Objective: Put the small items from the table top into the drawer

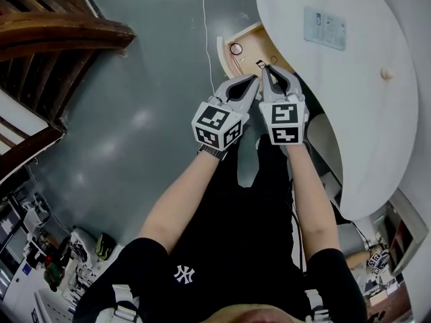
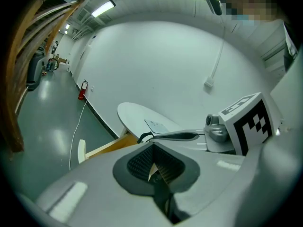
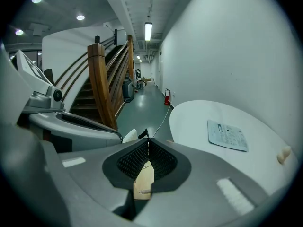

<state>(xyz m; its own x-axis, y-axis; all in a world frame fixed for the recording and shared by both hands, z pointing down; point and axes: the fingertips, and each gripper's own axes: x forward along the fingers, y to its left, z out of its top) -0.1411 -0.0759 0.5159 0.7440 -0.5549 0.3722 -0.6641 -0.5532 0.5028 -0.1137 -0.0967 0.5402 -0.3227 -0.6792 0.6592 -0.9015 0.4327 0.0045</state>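
Head view, looking steeply down: a person's two forearms reach up the middle of the frame, each hand holding a grey gripper with a marker cube, the two side by side and almost touching. The left gripper (image 1: 254, 80) is closed, its ribbed pads meeting at the tips with nothing between them. The right gripper (image 1: 268, 69) is also closed, and a small black item (image 1: 260, 64), thin and wiry, shows at its tips. It appears to be pinched there, though what it is cannot be made out. Just beyond both sets of tips, at upper centre, an open wooden drawer (image 1: 246, 32) sticks out leftward from under a round white surface (image 1: 350, 120) that fills the right side of the frame. A small ring (image 1: 236, 48) already lies inside the drawer. On the surface, well to the upper right of the grippers, are a pale printed sheet (image 1: 324, 27) and, below and to the right of it, a small beige item (image 1: 386, 73). The drawer lies straight ahead of the right gripper, so dropping the item in seems to need only a short reach up the frame. For what is left on the surface, the right hand is the nearer one. Grey floor and a wooden staircase (image 1: 47, 39) fill the left of the frame.
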